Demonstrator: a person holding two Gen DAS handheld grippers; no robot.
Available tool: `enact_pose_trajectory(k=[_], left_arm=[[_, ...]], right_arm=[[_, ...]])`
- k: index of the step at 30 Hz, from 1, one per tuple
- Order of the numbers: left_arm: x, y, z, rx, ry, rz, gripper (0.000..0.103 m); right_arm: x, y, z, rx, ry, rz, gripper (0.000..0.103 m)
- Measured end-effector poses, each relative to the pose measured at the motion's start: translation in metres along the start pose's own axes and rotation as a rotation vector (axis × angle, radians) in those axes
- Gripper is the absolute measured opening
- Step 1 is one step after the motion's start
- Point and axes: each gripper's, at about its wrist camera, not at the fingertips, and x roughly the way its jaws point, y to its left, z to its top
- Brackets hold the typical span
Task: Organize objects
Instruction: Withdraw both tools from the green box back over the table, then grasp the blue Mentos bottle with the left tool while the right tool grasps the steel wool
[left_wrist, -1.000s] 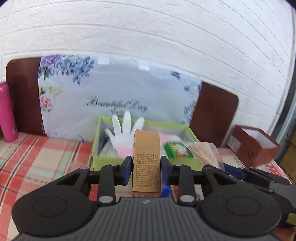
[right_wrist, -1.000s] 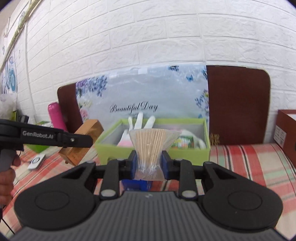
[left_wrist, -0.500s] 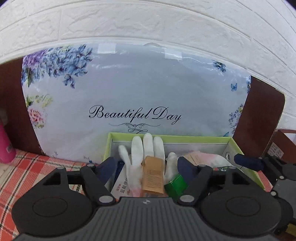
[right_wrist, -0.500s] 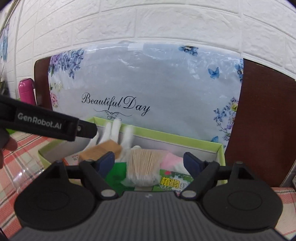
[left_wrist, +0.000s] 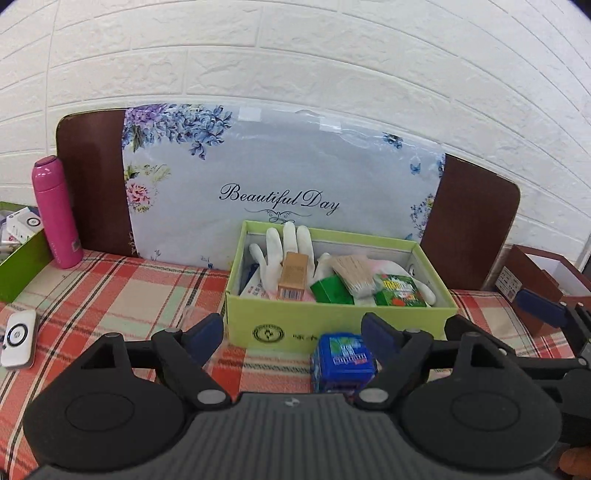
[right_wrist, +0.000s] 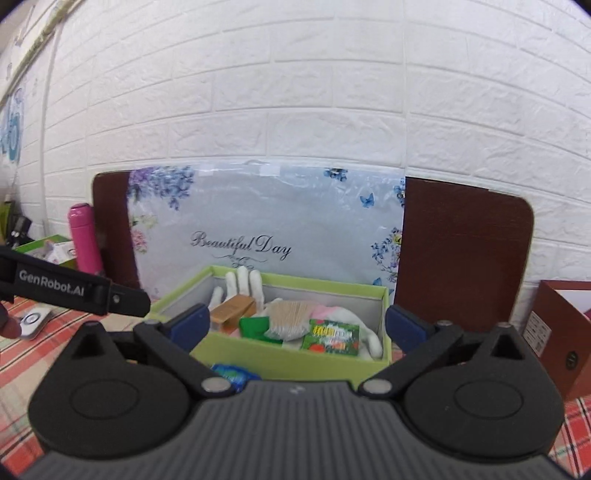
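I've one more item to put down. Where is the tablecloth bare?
Bare cloth lies between the pink bottle and the green box, which is crowded. A blue packet sits before it; the brown box closes the right.

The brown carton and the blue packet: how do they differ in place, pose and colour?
The brown carton lies inside the green box, while the blue packet sits outside it on the checked cloth. The carton is tall and narrow and leans on a white glove; the packet is squat and rests flat. The carton is golden brown, the packet bright blue. Neither gripper holds either one.
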Motion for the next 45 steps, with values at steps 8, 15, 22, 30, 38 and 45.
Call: enact_pose_trajectory(k=[8,15,22,30,38,45], left_arm=[[-0.032,-0.010,-0.060,0.001,0.095,0.002,0.085],[-0.036,-0.006,-0.088,-0.002,0.148,0.029,0.085],[-0.025,-0.001,-0.105,0.007,0.204,0.061,0.085],[0.002,0.009,-0.113,-0.010,0.260,0.055,0.085],[0.025,0.011,-0.097,-0.033,0.242,-0.008,0.085],[0.057,-0.013,-0.059,-0.008,0.183,-0.053,0.085]], right_arm=[[-0.064,0.008,-0.040,0.034,0.055,-0.011,0.103],[-0.082,0.013,-0.071,0.060,0.114,-0.040,0.103],[-0.078,0.013,-0.100,0.095,0.209,-0.038,0.103],[-0.044,0.012,-0.119,0.129,0.307,-0.020,0.103],[0.030,0.001,-0.107,0.135,0.321,-0.030,0.088],[0.053,-0.018,-0.106,0.196,0.335,-0.007,0.037]])
